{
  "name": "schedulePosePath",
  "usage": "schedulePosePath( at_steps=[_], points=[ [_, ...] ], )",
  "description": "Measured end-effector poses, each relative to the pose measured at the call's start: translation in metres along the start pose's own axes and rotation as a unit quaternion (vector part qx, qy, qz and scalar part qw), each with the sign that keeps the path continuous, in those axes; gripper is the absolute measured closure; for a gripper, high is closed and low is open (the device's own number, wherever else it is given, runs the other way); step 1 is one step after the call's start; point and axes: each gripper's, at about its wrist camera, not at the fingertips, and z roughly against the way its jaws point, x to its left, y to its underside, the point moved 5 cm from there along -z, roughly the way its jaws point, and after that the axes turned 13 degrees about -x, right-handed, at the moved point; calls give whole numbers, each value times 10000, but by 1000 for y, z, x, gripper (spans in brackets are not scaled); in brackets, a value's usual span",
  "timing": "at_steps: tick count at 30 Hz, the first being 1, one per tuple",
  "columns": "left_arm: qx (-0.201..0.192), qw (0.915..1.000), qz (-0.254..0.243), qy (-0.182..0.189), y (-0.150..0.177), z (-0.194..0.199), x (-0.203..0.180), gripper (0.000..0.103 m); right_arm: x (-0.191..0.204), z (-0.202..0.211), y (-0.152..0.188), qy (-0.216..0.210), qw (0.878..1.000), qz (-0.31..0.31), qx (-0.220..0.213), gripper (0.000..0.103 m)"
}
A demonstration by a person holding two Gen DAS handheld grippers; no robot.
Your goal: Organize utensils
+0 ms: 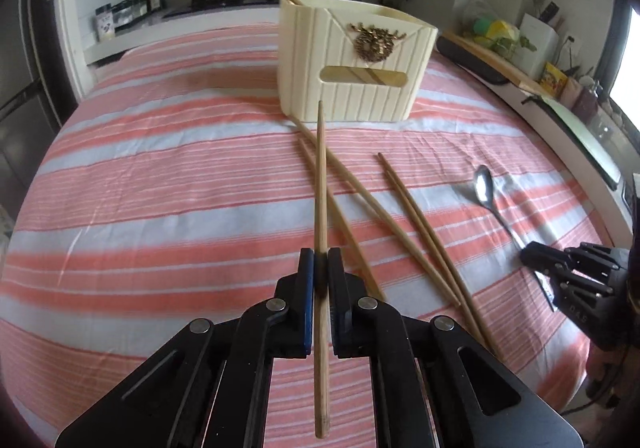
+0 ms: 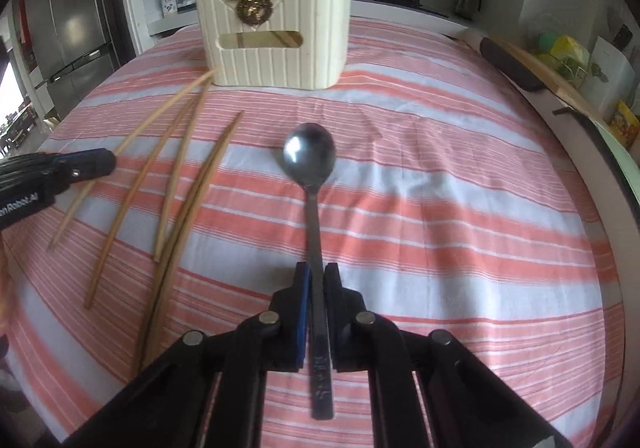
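The left hand-held gripper is clenched on one chopstick partway along its length, so the tip points ahead toward the holder, ready to be carried over and dropped in. The right hand-held gripper is clamped on the spoon by its handle, bowl forward, likely for the same reason. Beyond them, four loose chopsticks lie fanned on the striped cloth covering the surface, not yet collected. Farther on stands the cream utensil holder, upright with open top, chopsticks already leaning inside its far corner.
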Motion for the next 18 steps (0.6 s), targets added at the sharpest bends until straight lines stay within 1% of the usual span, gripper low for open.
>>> schedulePosePath(
  at_steps=[3,6,8,11,12,13,14,15,16,17,18],
  points=[
    [-116,9994,252,-224,7,18,26,98,-25,10,9,309,9995,-52,7,95],
    [-124,9969,465,-627,20,33,53,98,-50,23,20,576,9981,-218,46,95],
    [-28,9950,587,-813,30,36,68,98,-58,32,27,529,9979,-365,49,95],
    [99,9935,584,-969,43,33,74,97,-58,39,32,241,9978,-610,-36,94],
    [131,9934,557,-991,47,31,71,89,-57,39,33,122,9975,-698,-36,91],
    [180,9934,527,-998,50,29,70,72,-56,40,34,22,9969,-783,-60,86],
    [209,9934,502,-1006,52,26,68,62,-54,40,33,-30,9965,-830,-85,79],
    [204,9934,487,-1022,54,25,67,46,-52,40,33,-71,9962,-866,-90,75],
    [195,9933,471,-1038,55,25,66,40,-50,41,33,-99,9960,-879,-77,75],
    [206,9934,448,-1033,55,24,64,38,-49,40,33,-99,9962,-865,-63,74],
    [240,9936,415,-1022,56,21,62,34,-48,40,34,-85,9965,-829,-64,74]
  ],
)
